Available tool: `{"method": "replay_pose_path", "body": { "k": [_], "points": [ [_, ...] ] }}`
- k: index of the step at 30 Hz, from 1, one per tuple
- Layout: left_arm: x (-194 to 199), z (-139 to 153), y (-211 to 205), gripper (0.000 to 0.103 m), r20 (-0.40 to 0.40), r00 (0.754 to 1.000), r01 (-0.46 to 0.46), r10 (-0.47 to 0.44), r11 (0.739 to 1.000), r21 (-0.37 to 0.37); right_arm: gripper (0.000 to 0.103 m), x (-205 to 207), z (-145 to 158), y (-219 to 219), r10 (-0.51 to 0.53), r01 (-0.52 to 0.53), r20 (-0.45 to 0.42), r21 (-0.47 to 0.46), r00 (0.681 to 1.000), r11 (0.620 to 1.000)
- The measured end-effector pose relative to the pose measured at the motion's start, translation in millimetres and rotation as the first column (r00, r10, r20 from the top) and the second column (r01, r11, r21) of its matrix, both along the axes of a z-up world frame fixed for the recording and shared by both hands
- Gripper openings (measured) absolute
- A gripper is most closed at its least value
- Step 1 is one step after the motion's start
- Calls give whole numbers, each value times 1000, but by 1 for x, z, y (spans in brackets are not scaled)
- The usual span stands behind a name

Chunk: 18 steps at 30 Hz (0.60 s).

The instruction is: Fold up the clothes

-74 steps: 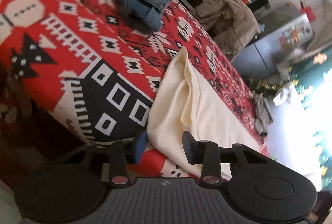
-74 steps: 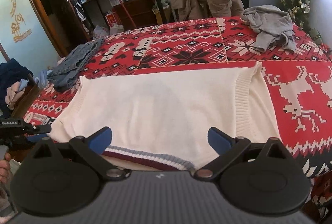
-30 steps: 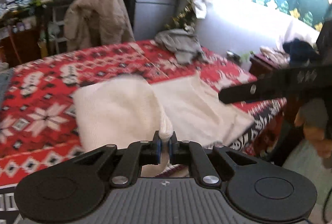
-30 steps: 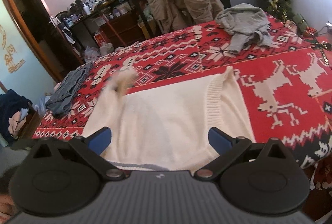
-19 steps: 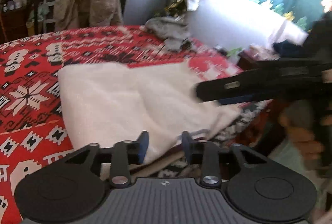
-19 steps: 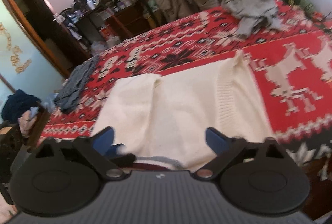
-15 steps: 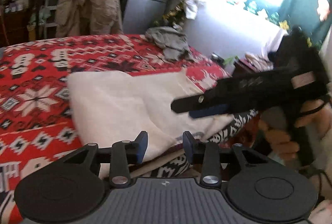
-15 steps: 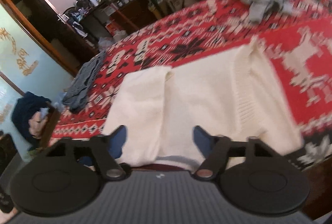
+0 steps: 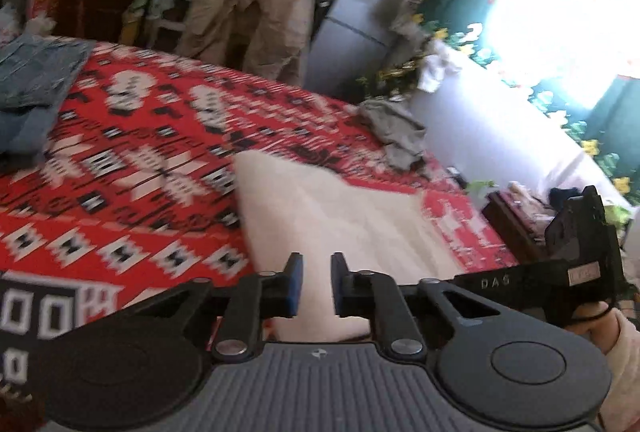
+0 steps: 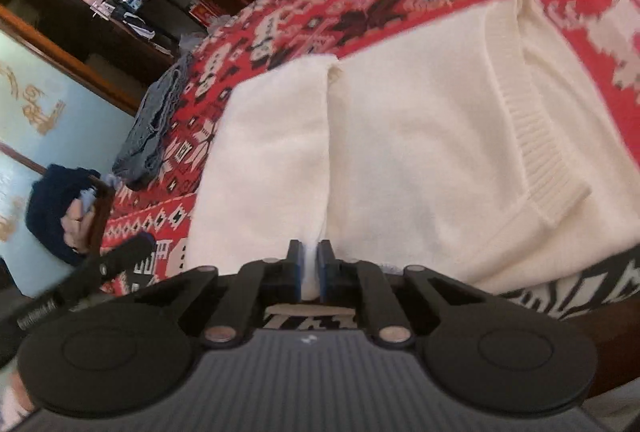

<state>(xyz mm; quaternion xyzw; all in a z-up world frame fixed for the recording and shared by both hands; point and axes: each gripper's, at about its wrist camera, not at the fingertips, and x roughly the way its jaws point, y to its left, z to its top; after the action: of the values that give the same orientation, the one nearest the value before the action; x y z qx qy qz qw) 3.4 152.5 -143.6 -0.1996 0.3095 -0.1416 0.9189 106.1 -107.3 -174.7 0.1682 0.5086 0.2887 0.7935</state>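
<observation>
A cream sweater (image 9: pixel 340 216) (image 10: pixel 420 136) lies flat on the red patterned blanket (image 9: pixel 120 192), its left part folded over onto the body. The left gripper (image 9: pixel 315 284) hovers at the sweater's near edge. Its jaws are closing, a gap still shows, and cream cloth fills it without clear pressure from the pads. In the right wrist view the right gripper (image 10: pixel 309 268) is closing on the near hem along the fold line, with a strip of cream cloth pinched between its blue pads. The right gripper's black body (image 9: pixel 520 280) shows at the right, held by a hand.
Folded jeans (image 9: pixel 32 84) (image 10: pixel 156 128) lie at the blanket's left side. A grey garment (image 9: pixel 400 132) is crumpled at the far edge. A beige jacket (image 9: pixel 248 16) hangs over a chair behind. Dark blue clothes (image 10: pixel 56 208) sit on a wooden stand at the left.
The left gripper laid the sweater's side over, let go, and swung to the near edge with its jaws narrowing. The right gripper dropped to the hem and closed from wide open onto the cloth.
</observation>
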Motion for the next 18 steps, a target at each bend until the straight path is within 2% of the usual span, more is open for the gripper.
{"method": "replay_pose_path", "body": {
  "k": [3, 7, 11, 14, 18],
  "points": [
    [13, -6, -6, 10, 4, 998, 60, -60, 997, -54, 8, -9, 14, -3, 7, -5, 72, -31, 997, 999],
    [29, -29, -15, 3, -98, 992, 82, -79, 996, 19, 8, -9, 10, -1, 19, -12, 77, -84, 997, 996],
    [28, -49, -6, 3, -133, 988, 74, -75, 997, -13, 8, -10, -2, -1, 33, -22, 85, -119, 996, 993],
    [27, -52, 2, 3, -141, 988, 57, -66, 996, -71, 8, -12, -2, 3, 54, -38, 109, -139, 993, 990],
    [24, -42, 3, 3, -147, 987, 49, -61, 995, -82, 8, -14, 3, 3, 80, -62, 116, -158, 990, 985]
  ]
}}
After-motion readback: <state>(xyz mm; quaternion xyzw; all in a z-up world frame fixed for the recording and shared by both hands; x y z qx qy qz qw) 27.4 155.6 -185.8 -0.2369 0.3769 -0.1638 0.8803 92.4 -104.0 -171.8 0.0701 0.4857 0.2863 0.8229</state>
